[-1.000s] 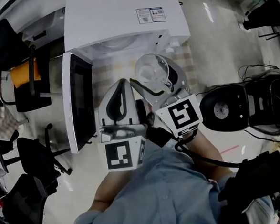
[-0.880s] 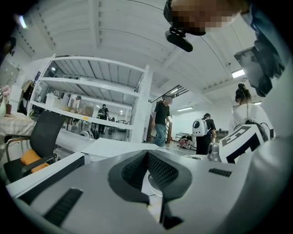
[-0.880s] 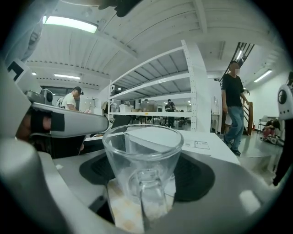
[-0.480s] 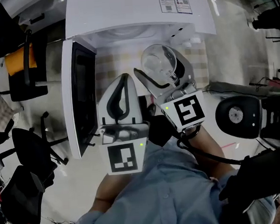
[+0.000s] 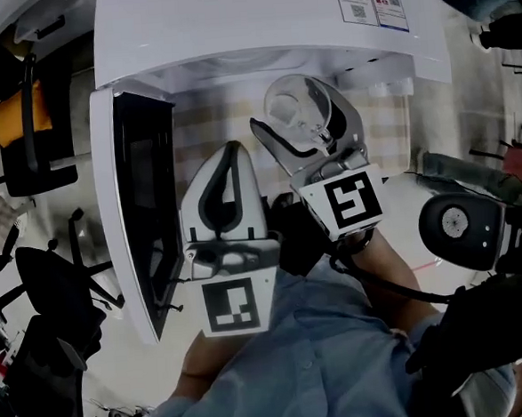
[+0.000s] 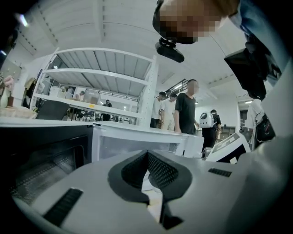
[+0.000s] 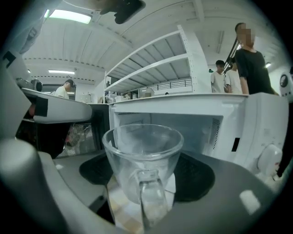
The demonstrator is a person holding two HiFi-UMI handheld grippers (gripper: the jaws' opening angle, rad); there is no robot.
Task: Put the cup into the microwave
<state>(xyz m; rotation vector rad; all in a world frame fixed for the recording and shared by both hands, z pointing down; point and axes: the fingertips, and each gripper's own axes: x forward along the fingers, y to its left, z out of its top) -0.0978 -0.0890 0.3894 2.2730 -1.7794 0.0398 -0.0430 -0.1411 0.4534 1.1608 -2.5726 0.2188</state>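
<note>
Cup [image 7: 143,157], clear glass with its handle turned toward you, sits upright between the jaws of your right gripper [image 5: 301,111], which clasps it by both sides. It hangs over the checked worktop [image 5: 204,131], just in front of the microwave's [image 5: 257,25] open mouth and not yet inside. The white microwave stands along the far edge of the worktop, and its door [image 5: 140,203] is swung wide open to the left. Your left gripper [image 5: 231,156] is clenched with nothing between its jaws; it points at the opening from beside the right one, between the door and the cup.
</note>
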